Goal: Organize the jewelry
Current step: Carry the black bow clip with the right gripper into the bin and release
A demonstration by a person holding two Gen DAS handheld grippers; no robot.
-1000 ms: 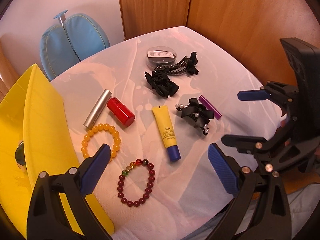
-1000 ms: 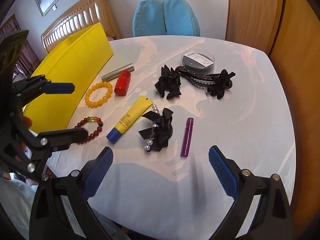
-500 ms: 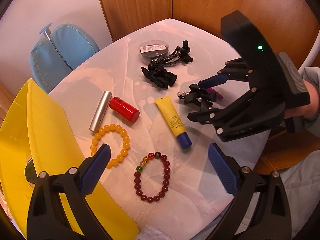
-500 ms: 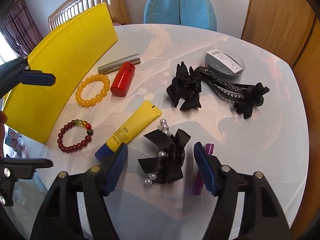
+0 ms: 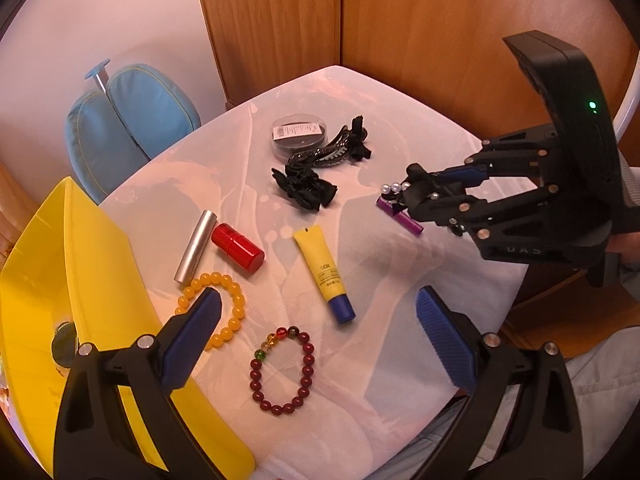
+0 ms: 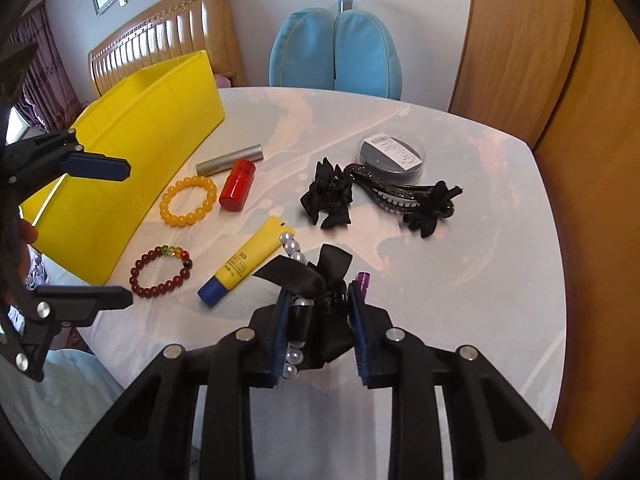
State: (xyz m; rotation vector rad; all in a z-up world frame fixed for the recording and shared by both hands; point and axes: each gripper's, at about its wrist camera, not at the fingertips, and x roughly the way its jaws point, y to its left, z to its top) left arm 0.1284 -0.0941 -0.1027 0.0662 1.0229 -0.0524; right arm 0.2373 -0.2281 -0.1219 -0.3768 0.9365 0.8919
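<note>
My right gripper (image 6: pixel 318 320) is shut on a black bow hair clip with pearls (image 6: pixel 316 280) and holds it just above the white table; it also shows in the left wrist view (image 5: pixel 416 196). My left gripper (image 5: pixel 316 320) is open and empty above a dark red bead bracelet (image 5: pixel 282 372) and a yellow bead bracelet (image 5: pixel 216 308). A yellow bin (image 5: pixel 60 288) stands at the left; it also shows in the right wrist view (image 6: pixel 132 140).
On the table lie a yellow tube (image 5: pixel 324 276), a red cap bottle (image 5: pixel 238 246), a silver tube (image 5: pixel 196 246), a purple tube (image 5: pixel 400 216), two black hair clips (image 5: pixel 306 188) (image 6: pixel 408 196) and a round clear case (image 5: pixel 298 140). A blue chair (image 6: pixel 336 52) stands behind.
My right gripper has closed on the pearl bow clip and lifted it slightly off the table. My left gripper has stayed open over the bracelets.
</note>
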